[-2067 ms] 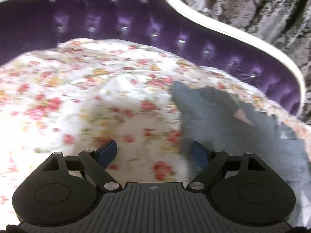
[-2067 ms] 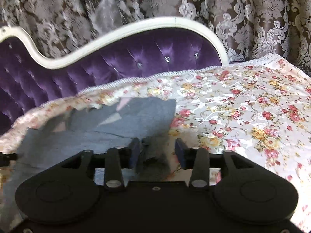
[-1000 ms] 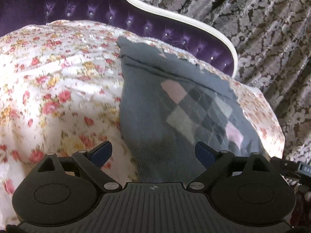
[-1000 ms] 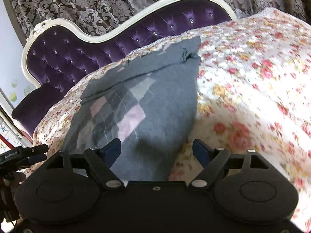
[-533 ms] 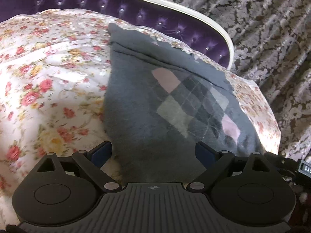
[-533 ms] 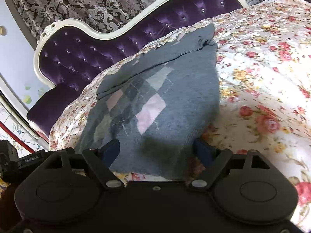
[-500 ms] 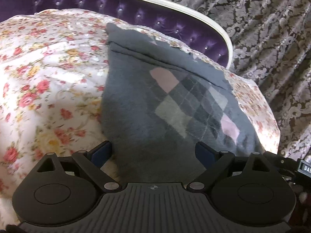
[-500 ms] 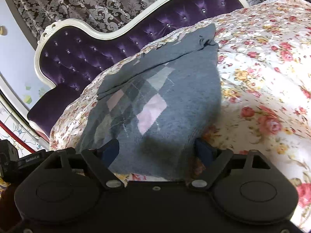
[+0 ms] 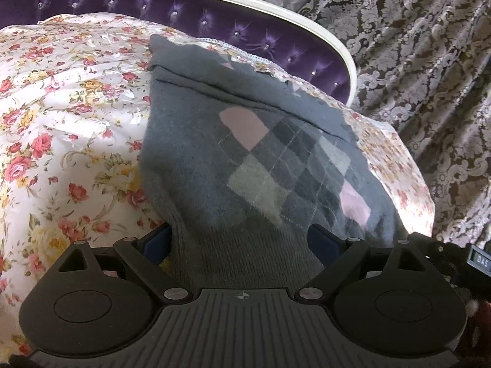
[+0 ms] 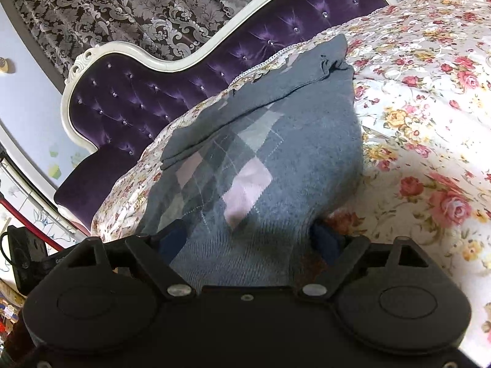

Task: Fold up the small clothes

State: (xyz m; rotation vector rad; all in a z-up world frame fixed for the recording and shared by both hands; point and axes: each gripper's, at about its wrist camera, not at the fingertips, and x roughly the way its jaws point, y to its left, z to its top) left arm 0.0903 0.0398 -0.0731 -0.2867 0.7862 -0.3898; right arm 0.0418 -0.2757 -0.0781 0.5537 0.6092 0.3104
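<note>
A small grey knit sweater vest with a pink and grey argyle pattern point(image 9: 260, 159) lies flat on a floral bedspread point(image 9: 61, 122), its far part folded over. My left gripper point(image 9: 241, 240) is open, its jaws wide apart on either side of the ribbed hem at the near left corner. The sweater also shows in the right wrist view point(image 10: 260, 159). My right gripper point(image 10: 248, 239) is open, jaws wide apart around the hem at the near right side. Neither gripper holds the cloth.
A purple tufted headboard with a white frame point(image 9: 251, 3) curves behind the bed, also seen in the right wrist view point(image 10: 184, 61). Patterned curtains point(image 9: 414, 61) hang behind. The bedspread point(image 10: 429, 122) extends right. The other gripper's body point(image 9: 460, 257) shows at the right edge.
Both grippers have moved forward and down to the sweater's near hem, which now lies between each pair of open jaws. The sweater has not moved.
</note>
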